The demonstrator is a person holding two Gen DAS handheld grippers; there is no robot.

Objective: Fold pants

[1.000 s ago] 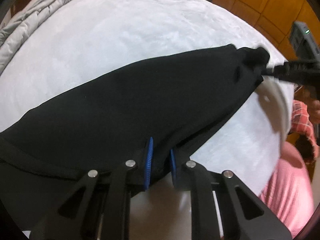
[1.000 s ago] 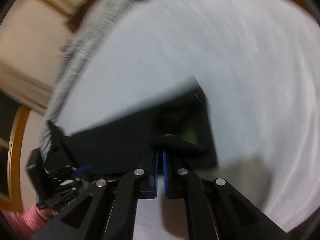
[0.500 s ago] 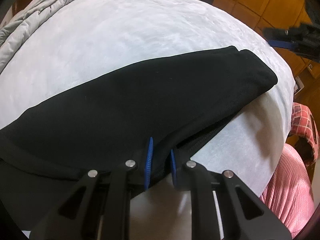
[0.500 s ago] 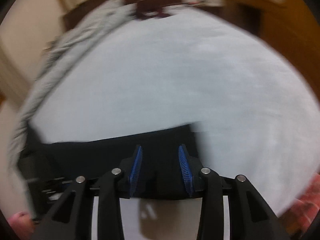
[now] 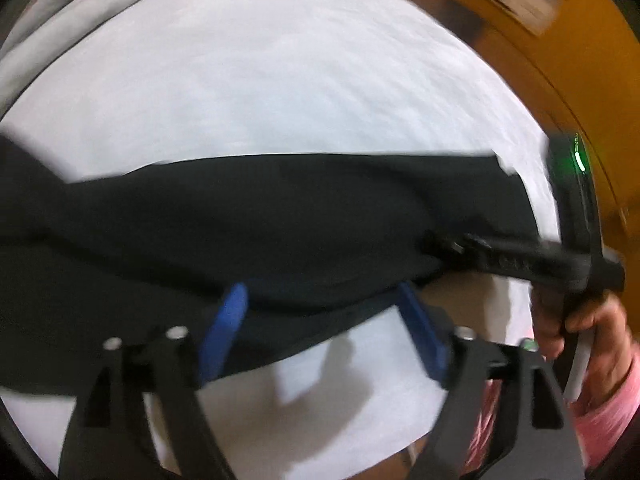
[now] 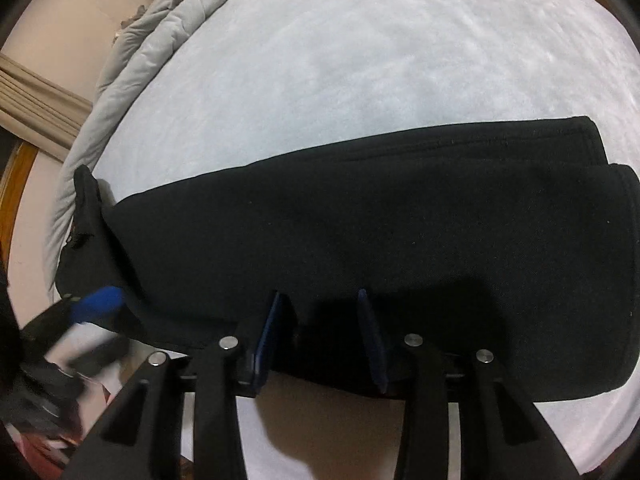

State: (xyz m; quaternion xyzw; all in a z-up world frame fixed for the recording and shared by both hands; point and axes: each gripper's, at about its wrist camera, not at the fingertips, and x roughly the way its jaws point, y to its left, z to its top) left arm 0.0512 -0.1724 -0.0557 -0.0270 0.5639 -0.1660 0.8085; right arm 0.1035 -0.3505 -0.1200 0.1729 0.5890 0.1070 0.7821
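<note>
Lying across the near part of the bed (image 6: 360, 60), the black pants (image 6: 360, 240) form a long folded band on the pale sheet, stacked cuffs at the right end, wider end trailing off to the left. Left tongs (image 5: 324, 328): jaws have just been opening and now stand spread wide over the near edge of the cloth, blue pads (image 5: 224, 332) clear of it, nothing pinched; this view is blurred. Right tongs (image 6: 320, 336): jaws partly spread above the near edge of the pants, dark fabric showing in the gap, pads not pressing on it as far as can be seen. In the left wrist view the right tongs reach in from the right onto the pants, carried by a hand (image 5: 592, 332) in a pink sleeve (image 5: 612, 412). Grey quilt (image 6: 132, 72) bunched along the far left edge of the bed. Orange-brown wooden panelling (image 5: 540, 52) beyond the bed on the right.
</note>
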